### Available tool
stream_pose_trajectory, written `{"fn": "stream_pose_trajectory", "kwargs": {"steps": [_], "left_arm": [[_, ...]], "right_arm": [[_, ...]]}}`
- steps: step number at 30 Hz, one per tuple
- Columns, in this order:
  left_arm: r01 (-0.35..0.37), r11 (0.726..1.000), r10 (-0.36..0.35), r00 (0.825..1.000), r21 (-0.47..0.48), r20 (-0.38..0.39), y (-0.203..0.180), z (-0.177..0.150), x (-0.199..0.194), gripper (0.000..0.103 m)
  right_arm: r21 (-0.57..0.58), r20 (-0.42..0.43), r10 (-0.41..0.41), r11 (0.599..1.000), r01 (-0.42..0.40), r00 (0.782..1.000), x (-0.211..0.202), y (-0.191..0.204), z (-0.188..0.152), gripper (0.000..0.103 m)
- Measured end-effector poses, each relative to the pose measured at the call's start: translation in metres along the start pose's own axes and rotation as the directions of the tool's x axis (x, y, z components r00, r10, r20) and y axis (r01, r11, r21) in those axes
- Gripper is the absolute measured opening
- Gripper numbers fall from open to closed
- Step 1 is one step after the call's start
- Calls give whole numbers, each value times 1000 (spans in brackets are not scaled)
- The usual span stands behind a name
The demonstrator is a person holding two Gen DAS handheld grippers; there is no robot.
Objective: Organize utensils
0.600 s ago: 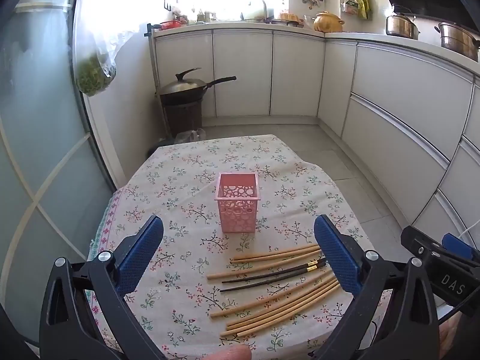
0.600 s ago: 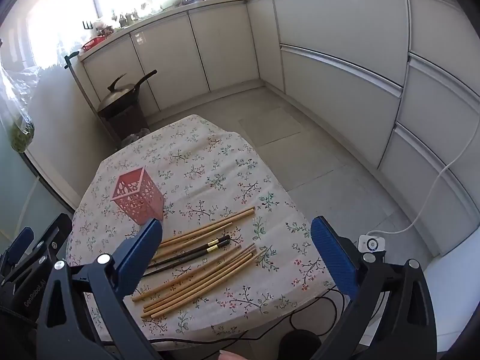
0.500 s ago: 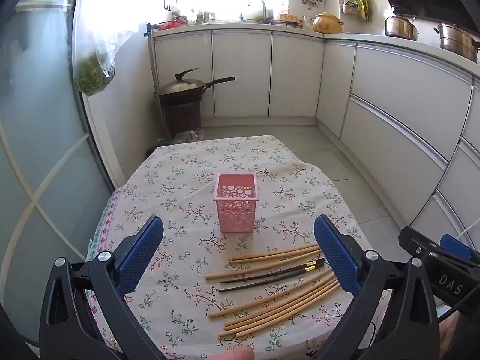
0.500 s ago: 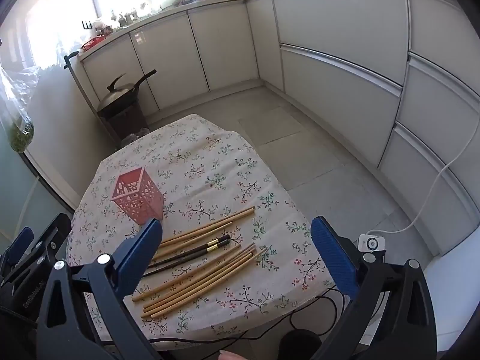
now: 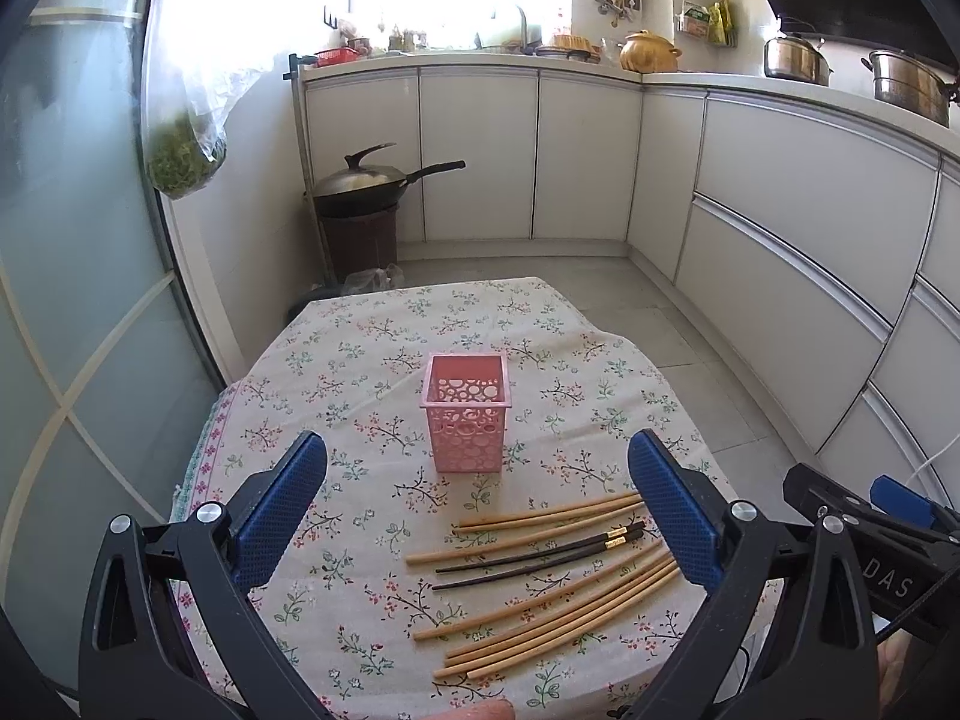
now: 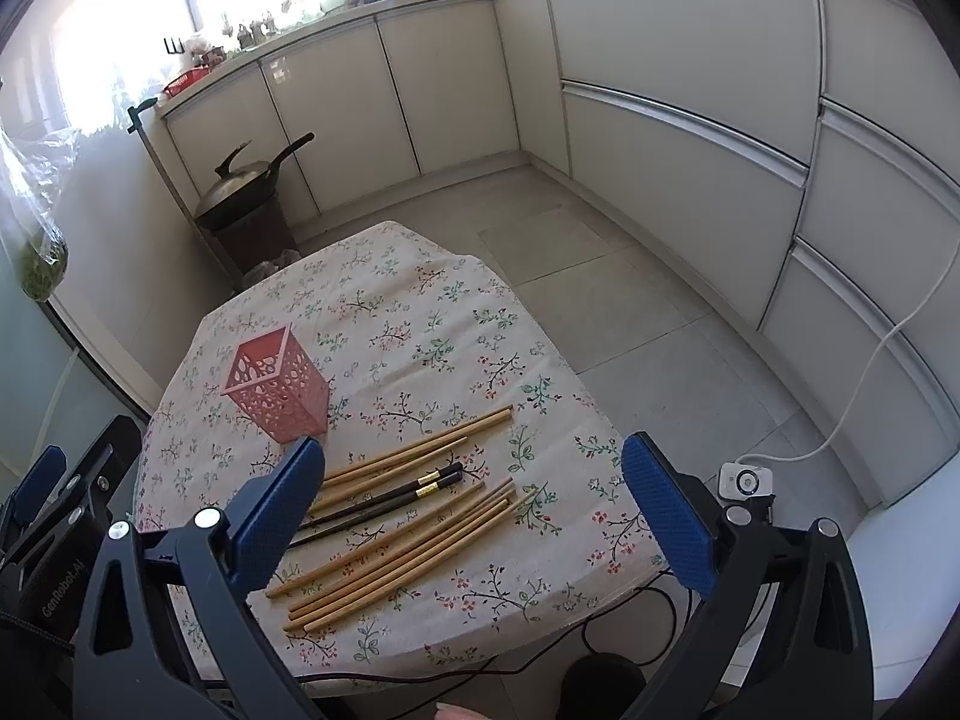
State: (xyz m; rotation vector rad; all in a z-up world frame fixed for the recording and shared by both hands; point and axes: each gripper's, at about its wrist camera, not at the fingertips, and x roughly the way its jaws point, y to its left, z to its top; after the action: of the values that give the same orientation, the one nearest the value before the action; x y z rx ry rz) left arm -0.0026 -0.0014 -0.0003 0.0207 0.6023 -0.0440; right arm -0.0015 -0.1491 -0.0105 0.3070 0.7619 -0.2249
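Note:
A pink perforated holder [image 5: 466,411] stands upright and empty on the floral tablecloth [image 5: 360,360]; it also shows in the right wrist view [image 6: 277,393]. Several wooden chopsticks [image 5: 558,618] and two black chopsticks [image 5: 540,558] lie loose in front of it, also in the right wrist view as wooden chopsticks [image 6: 402,552] and black chopsticks [image 6: 384,501]. My left gripper [image 5: 477,510] is open and empty above the table's near side. My right gripper [image 6: 474,516] is open and empty over the chopsticks' right ends.
A wok on a brown stand [image 5: 360,192] sits on the floor behind the table. White cabinets [image 5: 780,228] run along the back and right. A white cable and small device [image 6: 747,480] lie on the floor at right. Glass door at left.
Both grippers have barely shifted; the view of the table is almost the same. Nothing was taken hold of or moved.

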Motion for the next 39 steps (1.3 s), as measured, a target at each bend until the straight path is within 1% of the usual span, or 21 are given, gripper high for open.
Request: {"fn": "stream_pose_trajectory", "kwargs": {"steps": [5,17,39], "left_arm": [[3,1000,-3,1000,14,3,-3,0,-1,96],[-8,1000,8,1000,8,3,-1,1,0,96],[-10,1000,10,1000,7,-5,-1,-1,3,96]], "right_arm": [[-5,8,-6,1000,6,1000,-2,2,-1,97],[10,21,-10,1000,10,1000,-6,-6,5,97],[14,4,-4,1000,4,1000,-4,-7,4,97]]}}
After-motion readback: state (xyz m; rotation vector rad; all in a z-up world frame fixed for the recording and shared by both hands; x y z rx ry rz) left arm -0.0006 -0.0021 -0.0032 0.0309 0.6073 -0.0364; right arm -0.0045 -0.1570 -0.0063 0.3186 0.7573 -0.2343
